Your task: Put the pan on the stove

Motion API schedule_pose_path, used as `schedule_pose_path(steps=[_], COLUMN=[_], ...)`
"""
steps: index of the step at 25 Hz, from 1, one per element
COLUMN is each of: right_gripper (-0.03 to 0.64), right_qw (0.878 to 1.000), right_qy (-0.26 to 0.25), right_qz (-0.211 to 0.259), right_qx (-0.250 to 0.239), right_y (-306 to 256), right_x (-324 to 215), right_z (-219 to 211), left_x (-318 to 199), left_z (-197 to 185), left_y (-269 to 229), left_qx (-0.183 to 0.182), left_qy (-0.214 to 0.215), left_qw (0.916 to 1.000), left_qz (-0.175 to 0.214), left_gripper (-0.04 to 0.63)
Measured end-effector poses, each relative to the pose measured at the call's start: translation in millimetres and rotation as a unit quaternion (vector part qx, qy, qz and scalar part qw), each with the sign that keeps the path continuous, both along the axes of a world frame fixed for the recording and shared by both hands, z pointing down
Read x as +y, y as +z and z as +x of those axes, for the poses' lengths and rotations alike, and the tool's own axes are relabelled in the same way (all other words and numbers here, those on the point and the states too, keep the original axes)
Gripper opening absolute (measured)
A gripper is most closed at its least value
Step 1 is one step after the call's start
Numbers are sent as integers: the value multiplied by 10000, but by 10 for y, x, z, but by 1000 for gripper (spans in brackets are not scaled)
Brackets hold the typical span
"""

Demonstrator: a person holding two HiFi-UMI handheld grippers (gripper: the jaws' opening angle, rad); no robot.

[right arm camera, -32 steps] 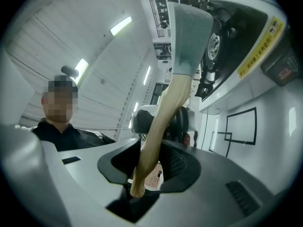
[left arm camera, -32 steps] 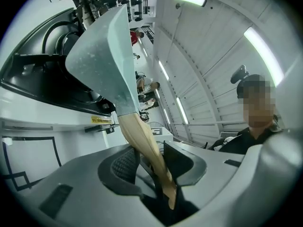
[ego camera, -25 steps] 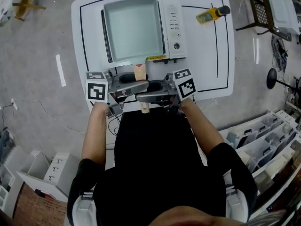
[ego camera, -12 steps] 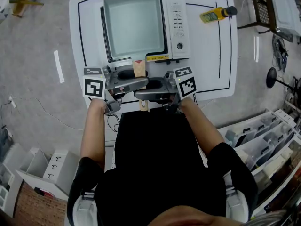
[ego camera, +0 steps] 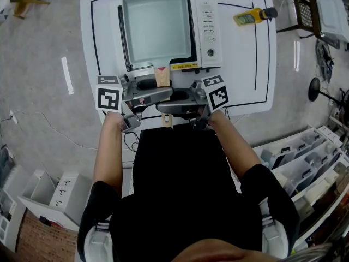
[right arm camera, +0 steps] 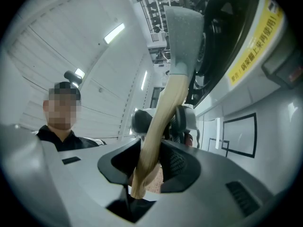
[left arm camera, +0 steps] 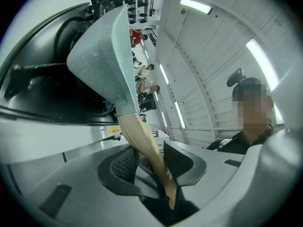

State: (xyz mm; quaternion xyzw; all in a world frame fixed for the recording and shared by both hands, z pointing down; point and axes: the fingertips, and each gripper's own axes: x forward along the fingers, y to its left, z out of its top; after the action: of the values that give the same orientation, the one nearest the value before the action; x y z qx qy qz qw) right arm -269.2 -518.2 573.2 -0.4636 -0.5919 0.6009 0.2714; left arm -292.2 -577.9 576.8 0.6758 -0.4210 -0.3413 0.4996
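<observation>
A square pale-green pan [ego camera: 155, 26] lies on the white stove [ego camera: 207, 26] at the table's far middle. Its wooden handle [ego camera: 161, 76] points back toward me. My left gripper [ego camera: 155, 94] and right gripper [ego camera: 173, 99] meet at that handle from either side, both shut on it. In the left gripper view the handle [left arm camera: 144, 145] runs down between the jaws [left arm camera: 150, 162], with the pan [left arm camera: 102, 65] above it. The right gripper view shows the handle [right arm camera: 158, 126] squeezed the same way in its gripper [right arm camera: 151, 162], under the pan [right arm camera: 184, 37] and beside the stove's yellow label [right arm camera: 251, 56].
A yellow bottle [ego camera: 252, 16] lies at the back right of the white table [ego camera: 245, 70]. On the floor, a stool [ego camera: 316, 89] and open storage bins [ego camera: 305, 157] stand to the right, and white boxes [ego camera: 54, 201] to the left.
The pan, the handle and both grippers keep their places relative to each other. Only the view has shifted slightly.
</observation>
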Motion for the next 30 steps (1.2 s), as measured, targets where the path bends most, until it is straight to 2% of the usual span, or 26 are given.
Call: schedule_pose_path(steps=[3,11,19,22,25,30], right_gripper=[133,135,133,135,163,193], right_qw=[9998,9991,9989,9981,9969,9971], right_qy=[29,-87,-117,-169,-220,-106], right_qz=[-193,-358,-327,-452,-627,-533], right_qx=[107,223,319,387,429,538], right_y=[-32,-92,-73,-104,-150,-70], right_x=[-14,-28,-30,-25,-16,-52], right_z=[-21,-35,-34,-21,-11,-35], left_x=[0,0,3,4,-1,20], left_z=[-23,-35,-9,7,30,16], left_y=[-8,-49,-46,-56,-33,27], left_qx=[206,540,601,544,559,652], left_qy=[-128,-263,-166,-146,-119,-222], left_qw=[9997,9982,9980,9983,9983,9976], left_qz=[6,70,130,142,128,115], left_gripper=[167,167,178,183,210,236])
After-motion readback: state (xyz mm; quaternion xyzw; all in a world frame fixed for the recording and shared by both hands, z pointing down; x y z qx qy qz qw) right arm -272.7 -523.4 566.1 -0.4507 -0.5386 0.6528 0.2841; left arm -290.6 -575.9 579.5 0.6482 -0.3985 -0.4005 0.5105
